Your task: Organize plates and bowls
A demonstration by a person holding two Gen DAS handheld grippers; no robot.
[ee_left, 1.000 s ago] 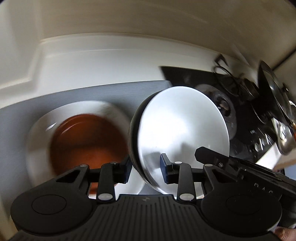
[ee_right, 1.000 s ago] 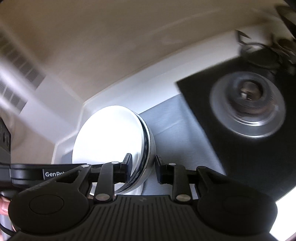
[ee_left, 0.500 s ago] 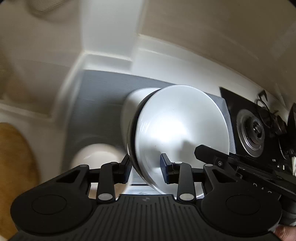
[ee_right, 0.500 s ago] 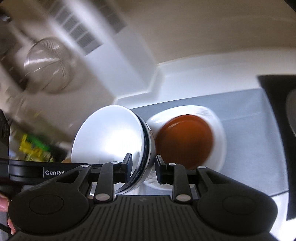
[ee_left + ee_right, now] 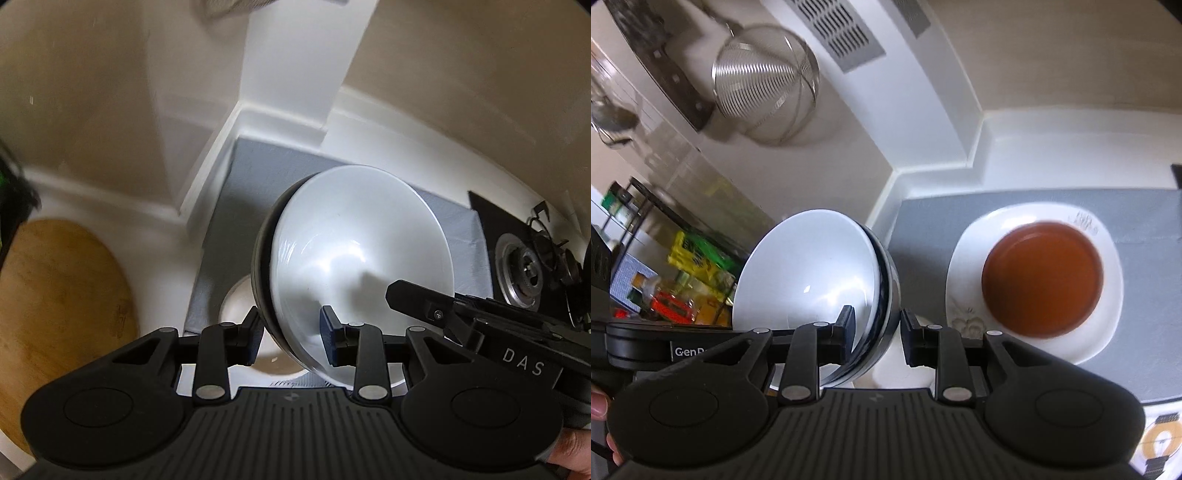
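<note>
Both the left gripper [image 5: 291, 334] and right gripper [image 5: 873, 330] have their fingers clamped on the white bowl's [image 5: 362, 258] rim. The bowl is tilted above the grey mat [image 5: 1145, 218]. A brown bowl [image 5: 1043, 280] sits right of it.

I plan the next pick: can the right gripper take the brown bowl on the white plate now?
Probably not yet: the right gripper is shut on the white bowl. The brown bowl itself lies uncovered.

White bowl [image 5: 360, 258]: glazed ceramic by appearance, glossy, smooth, with bright highlights; dark glossy outer rim band. Brown bowl [image 5: 1042, 278], right of frame: smooth, satin sheen. White plate [image 5: 1108, 325] beneath it: glossy, smooth. Grey mat [image 5: 1145, 221]: matt, finely textured, cloth-like. Round board [image 5: 62, 314], lower left: wood, matt, visible grain. Strainer [image 5: 764, 83], upper left: shiny metal mesh. Gripper bodies: matt black plastic, ribbed.
</note>
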